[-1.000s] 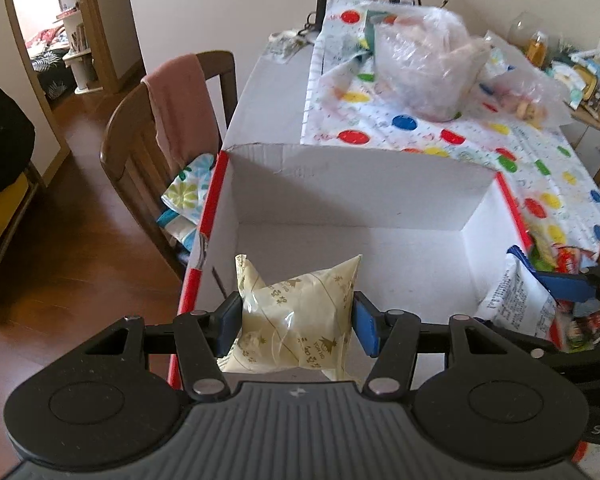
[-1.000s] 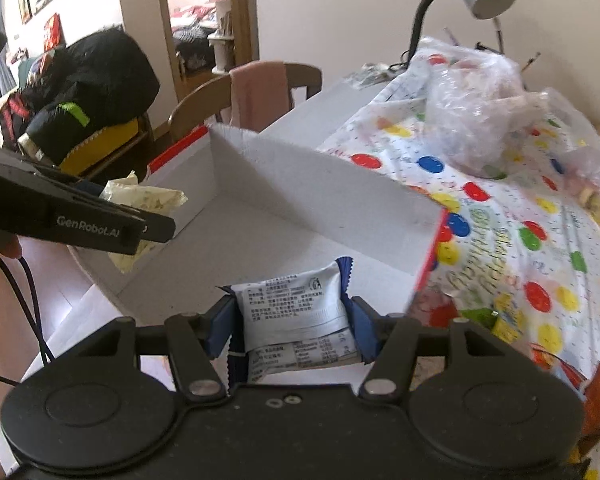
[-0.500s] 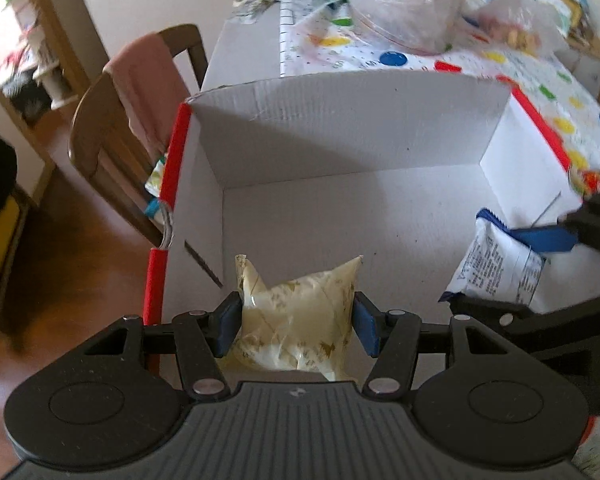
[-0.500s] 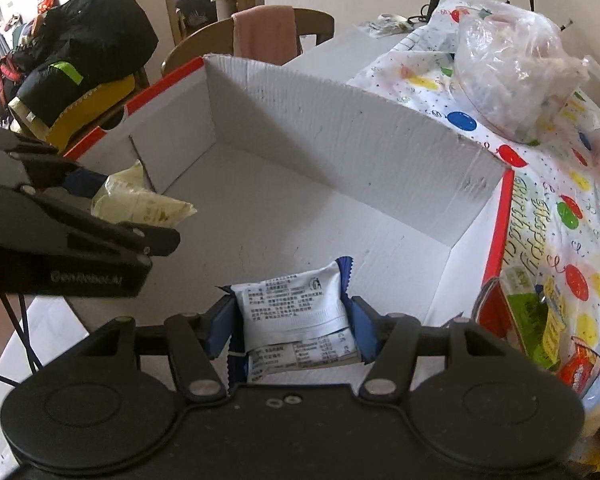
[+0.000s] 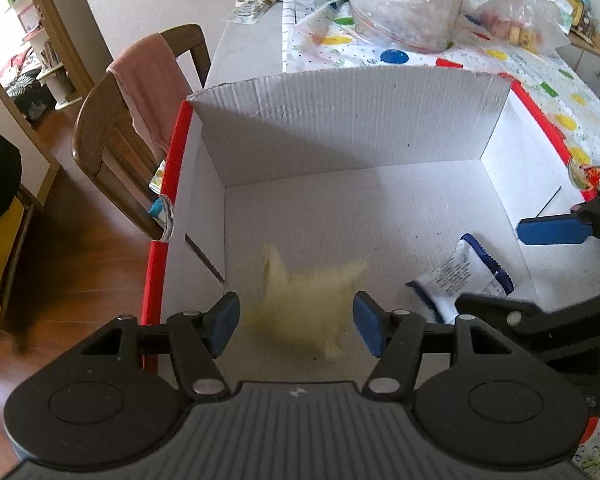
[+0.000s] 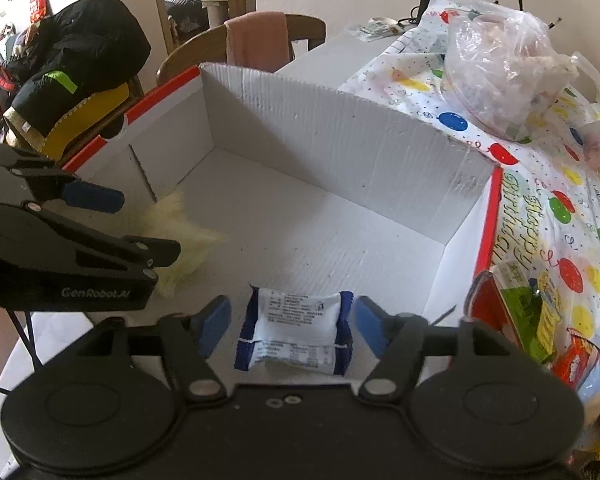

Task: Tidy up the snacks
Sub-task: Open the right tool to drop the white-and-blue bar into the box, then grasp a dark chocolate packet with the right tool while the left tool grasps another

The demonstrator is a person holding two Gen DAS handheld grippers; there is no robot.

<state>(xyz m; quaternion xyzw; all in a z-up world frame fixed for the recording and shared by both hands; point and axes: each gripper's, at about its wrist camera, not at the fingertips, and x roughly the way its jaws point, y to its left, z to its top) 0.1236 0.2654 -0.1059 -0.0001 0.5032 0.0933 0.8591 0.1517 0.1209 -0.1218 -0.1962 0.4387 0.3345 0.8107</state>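
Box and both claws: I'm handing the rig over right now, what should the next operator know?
Left claw: open, over the near left of the box.
Right claw: open, over the near right.
Yellow packet: blurred, apparently dropping free between the left fingers onto the box floor.
White-and-blue packet: free of the right fingers, in the box.
Done: these two snacks are in.
Left: more snacks lie on the tablecloth right of the box; fetch those next.

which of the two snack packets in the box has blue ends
The white printed packet between the right tool's open fingers; the other, a pale yellow packet, is blurred below the left tool.
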